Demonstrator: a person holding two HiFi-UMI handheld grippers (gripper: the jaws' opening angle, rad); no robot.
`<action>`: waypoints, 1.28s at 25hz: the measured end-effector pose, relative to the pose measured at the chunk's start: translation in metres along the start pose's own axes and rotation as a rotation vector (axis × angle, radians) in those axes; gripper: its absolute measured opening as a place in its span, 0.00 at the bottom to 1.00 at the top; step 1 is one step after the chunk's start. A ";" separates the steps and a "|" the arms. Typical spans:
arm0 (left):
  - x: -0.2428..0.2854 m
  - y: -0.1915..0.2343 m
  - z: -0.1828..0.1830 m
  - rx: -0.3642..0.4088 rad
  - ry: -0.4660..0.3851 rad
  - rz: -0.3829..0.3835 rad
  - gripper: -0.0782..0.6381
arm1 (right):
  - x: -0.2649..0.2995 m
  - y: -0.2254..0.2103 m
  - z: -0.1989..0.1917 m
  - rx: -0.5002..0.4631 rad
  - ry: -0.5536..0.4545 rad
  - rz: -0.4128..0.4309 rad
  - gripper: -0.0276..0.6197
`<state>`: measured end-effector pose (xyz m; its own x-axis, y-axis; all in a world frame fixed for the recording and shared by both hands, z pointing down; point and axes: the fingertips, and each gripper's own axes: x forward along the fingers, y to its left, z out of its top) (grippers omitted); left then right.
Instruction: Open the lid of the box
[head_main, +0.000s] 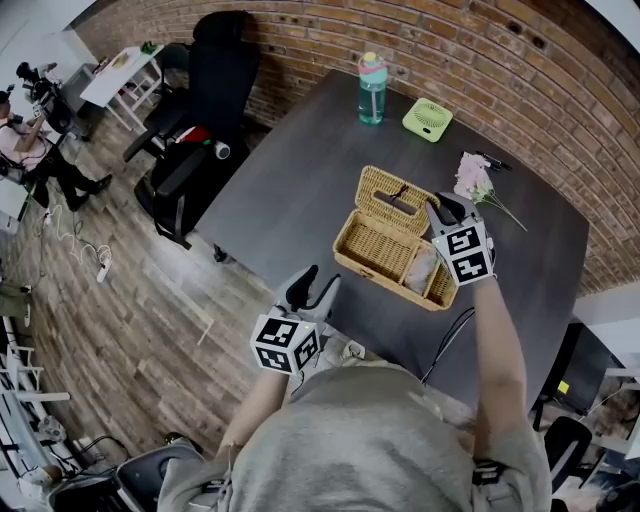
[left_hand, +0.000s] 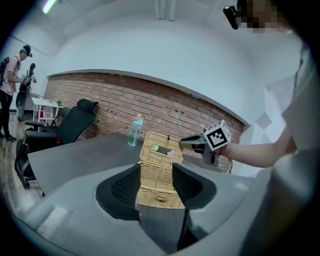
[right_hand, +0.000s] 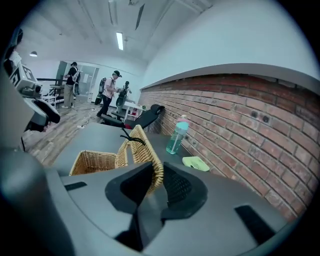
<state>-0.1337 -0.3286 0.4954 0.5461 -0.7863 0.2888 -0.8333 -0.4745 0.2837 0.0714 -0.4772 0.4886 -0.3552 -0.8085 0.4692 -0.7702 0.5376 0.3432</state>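
A wicker box (head_main: 380, 248) stands on the dark table (head_main: 300, 170), its lid (head_main: 393, 198) swung up and leaning back. My right gripper (head_main: 447, 212) is at the lid's right end. In the right gripper view the lid's woven rim (right_hand: 154, 167) sits between the two jaws of the right gripper (right_hand: 156, 172), which are shut on it. My left gripper (head_main: 312, 288) hovers at the table's near edge, open with nothing in it. The left gripper view shows the left gripper (left_hand: 157, 175) facing the box (left_hand: 160, 192) from a distance. A pale item (head_main: 420, 268) lies inside the box.
A teal bottle (head_main: 371, 88), a green fan (head_main: 427, 118) and pink flowers (head_main: 472, 180) lie beyond the box near the brick wall. A black chair (head_main: 205, 120) stands left of the table. A cable (head_main: 450, 335) hangs at the near edge. People stand far off (right_hand: 112, 87).
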 end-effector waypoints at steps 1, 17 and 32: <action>0.000 0.000 0.000 -0.001 0.001 0.001 0.38 | 0.002 -0.002 -0.001 0.008 0.003 0.003 0.15; 0.010 0.000 0.002 -0.007 0.010 -0.003 0.38 | 0.032 -0.026 -0.020 0.144 0.044 0.035 0.17; 0.007 0.006 0.001 -0.004 0.009 0.010 0.38 | 0.057 -0.037 -0.046 0.255 0.106 0.027 0.17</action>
<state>-0.1349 -0.3378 0.4979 0.5384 -0.7873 0.3004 -0.8385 -0.4648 0.2845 0.1041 -0.5323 0.5396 -0.3302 -0.7577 0.5629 -0.8746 0.4699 0.1194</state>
